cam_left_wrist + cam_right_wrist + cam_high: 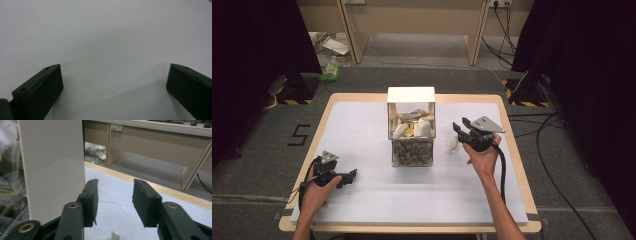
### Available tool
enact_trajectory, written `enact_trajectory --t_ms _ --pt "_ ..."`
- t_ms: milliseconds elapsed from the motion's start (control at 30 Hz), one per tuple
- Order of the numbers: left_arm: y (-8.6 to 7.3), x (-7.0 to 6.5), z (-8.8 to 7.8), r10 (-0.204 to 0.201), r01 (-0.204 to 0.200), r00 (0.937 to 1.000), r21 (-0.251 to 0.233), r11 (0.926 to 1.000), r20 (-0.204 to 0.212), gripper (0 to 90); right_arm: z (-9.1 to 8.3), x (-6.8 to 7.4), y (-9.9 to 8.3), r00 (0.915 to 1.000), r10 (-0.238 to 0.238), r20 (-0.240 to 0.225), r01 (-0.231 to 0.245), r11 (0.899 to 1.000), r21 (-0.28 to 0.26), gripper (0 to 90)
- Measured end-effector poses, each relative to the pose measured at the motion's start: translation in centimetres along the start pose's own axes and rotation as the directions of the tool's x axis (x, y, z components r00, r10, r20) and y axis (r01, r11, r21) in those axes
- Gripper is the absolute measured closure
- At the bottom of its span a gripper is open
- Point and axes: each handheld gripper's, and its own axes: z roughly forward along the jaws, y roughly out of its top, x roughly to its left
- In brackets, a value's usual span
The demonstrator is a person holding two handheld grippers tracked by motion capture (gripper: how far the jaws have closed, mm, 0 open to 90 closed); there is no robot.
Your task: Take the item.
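A clear box [411,145] stands mid-table with its white lid [411,94] raised; it holds several pale packets and wrappers. Just right of it lies a small clear round dish [453,145] with a white scrap in it. My right gripper [460,131] hovers over that dish, its jaws apart with nothing between them. In the right gripper view the dish [113,220] lies below the jaws of the right gripper [115,182], and the white lid [52,170] rises close on the left. My left gripper [352,175] rests at the front left, open wide over bare mat [113,77].
A white mat [362,130] covers the wooden table [512,125]. Cables [552,170] trail over the floor on the right. Wooden desks [412,20] stand beyond the table, with litter [332,55] on the floor at the back left.
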Motion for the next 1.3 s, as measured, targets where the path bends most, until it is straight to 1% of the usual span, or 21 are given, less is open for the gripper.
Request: enact_trajectory --t_ms 67,133,267,433,600,667,933,1133,1300 --pt "0.0 0.0 0.0 0.000 0.000 1.0000 0.000 1.0000 0.000 0.0 -0.1 0.0 0.2 1.0000 0.009 0.002 -0.009 1.000 0.000 49.5" --pt "0.0 0.0 0.0 0.000 0.000 1.0000 0.000 1.0000 0.000 0.0 -0.2 0.0 0.2 0.9999 0.014 0.008 -0.014 1.000 -0.003 46.7" --pt "0.0 0.0 0.0 0.000 0.000 1.0000 0.000 1.0000 0.000 0.0 -0.5 0.0 0.4 0.9996 0.027 0.012 -0.027 1.000 -0.004 42.5" --pt "0.0 0.0 0.0 0.000 0.000 1.0000 0.000 1.0000 0.000 0.0 -0.9 0.2 0.5 0.9991 0.042 0.004 -0.042 0.999 0.007 37.5" --pt "0.0 0.0 0.0 0.000 0.000 1.0000 0.000 1.0000 0.000 0.0 -1.2 0.4 0.6 0.9990 0.044 -0.001 -0.044 0.999 0.014 35.3" --pt "0.0 0.0 0.0 0.000 0.000 1.0000 0.000 1.0000 0.000 0.0 -1.5 0.4 0.7 0.9990 0.045 0.001 -0.045 0.999 0.008 34.7" --pt "0.0 0.0 0.0 0.000 0.000 1.0000 0.000 1.0000 0.000 0.0 -2.4 0.5 0.9 0.9976 0.068 -0.006 -0.068 0.998 0.018 31.1" --pt "0.0 0.0 0.0 0.000 0.000 1.0000 0.000 1.0000 0.000 0.0 -3.0 0.7 0.6 0.9978 0.067 -0.006 -0.066 0.997 0.031 29.7" --pt "0.0 0.0 0.0 0.000 0.000 1.0000 0.000 1.0000 0.000 0.0 -3.8 0.5 0.2 0.9977 0.067 -0.007 -0.067 0.997 0.030 29.7"
